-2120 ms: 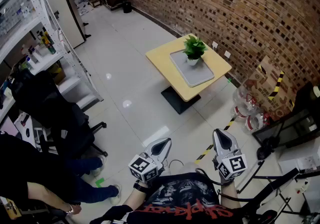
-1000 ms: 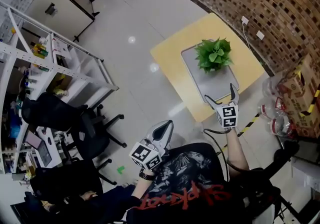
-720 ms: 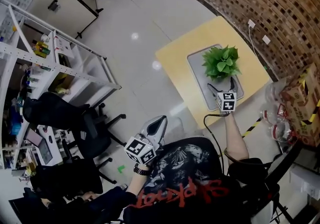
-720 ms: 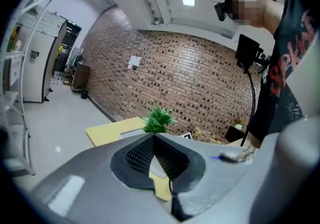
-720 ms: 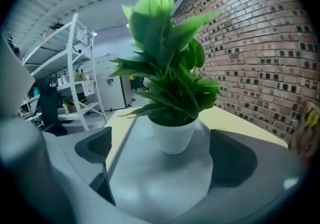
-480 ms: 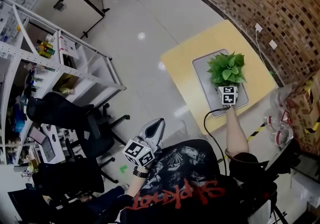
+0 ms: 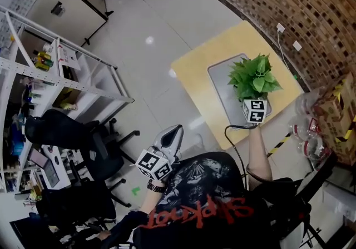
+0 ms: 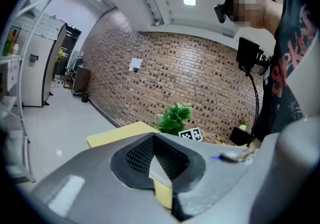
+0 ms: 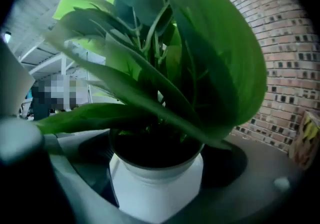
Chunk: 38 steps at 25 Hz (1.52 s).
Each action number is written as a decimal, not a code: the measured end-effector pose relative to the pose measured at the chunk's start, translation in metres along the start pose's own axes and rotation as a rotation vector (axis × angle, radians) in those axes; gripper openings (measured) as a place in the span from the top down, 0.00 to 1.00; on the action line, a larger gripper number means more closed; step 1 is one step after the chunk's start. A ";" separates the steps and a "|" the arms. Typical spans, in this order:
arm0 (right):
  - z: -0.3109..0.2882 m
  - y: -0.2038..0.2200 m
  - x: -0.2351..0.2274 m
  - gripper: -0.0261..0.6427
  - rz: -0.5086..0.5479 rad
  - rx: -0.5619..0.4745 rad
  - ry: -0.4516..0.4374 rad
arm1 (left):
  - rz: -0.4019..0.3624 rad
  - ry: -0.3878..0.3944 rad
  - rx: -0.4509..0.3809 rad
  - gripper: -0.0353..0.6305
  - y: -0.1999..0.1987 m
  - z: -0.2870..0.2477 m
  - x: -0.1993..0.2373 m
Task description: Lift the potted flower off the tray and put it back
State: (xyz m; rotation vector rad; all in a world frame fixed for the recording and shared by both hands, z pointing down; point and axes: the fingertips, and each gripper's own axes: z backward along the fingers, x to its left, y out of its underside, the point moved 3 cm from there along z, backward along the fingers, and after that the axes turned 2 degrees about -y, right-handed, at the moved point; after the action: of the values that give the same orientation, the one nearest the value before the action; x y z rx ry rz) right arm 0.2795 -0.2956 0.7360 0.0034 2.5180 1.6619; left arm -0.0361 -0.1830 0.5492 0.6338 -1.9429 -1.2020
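**At the tray's near end: pot already between the right jaws**

Close by the person's torso, the left gripper [image 7: 177, 131] hangs with its jaws together on nothing, well apart from the square yellow wooden table [image 7: 194, 70]. Farther out, the right gripper [image 7: 255, 104] reaches over the table's near edge, so the lift falls to that hand. Its jaws are closing, one on each side of the round white ceramic pot [image 9: 156, 188] of the leafy green potted flower [image 7: 253, 78]. Dark gaps show at both sides, so the pads do not appear to press yet. The pot stands upright straight ahead of the tool, its stems rising across the jaws' line. It appears to rest at the near end of the flat grey rectangular tray [image 7: 222, 75].
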 end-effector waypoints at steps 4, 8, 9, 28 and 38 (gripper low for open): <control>0.070 -0.057 0.008 0.17 -0.007 -0.069 -0.019 | -0.054 0.092 -0.053 0.94 -0.014 -0.029 -0.008; 0.139 -0.112 0.017 0.17 0.027 -0.128 -0.016 | -0.094 0.225 -0.107 0.94 -0.039 -0.050 -0.026; 0.153 -0.124 0.020 0.17 0.038 -0.133 -0.011 | -0.102 0.244 -0.114 0.94 -0.044 -0.054 -0.030; 0.204 -0.189 0.071 0.17 0.135 -0.170 0.044 | -0.046 0.341 -0.197 0.94 -0.065 -0.052 -0.005; 0.181 -0.174 0.057 0.17 0.074 -0.189 0.001 | -0.293 0.113 -0.156 0.94 -0.047 -0.056 0.003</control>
State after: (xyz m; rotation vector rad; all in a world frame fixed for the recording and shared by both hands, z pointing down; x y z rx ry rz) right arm 0.2535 -0.1946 0.5002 0.0796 2.3785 1.9220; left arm 0.0081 -0.2349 0.5230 0.9057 -1.6829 -1.4472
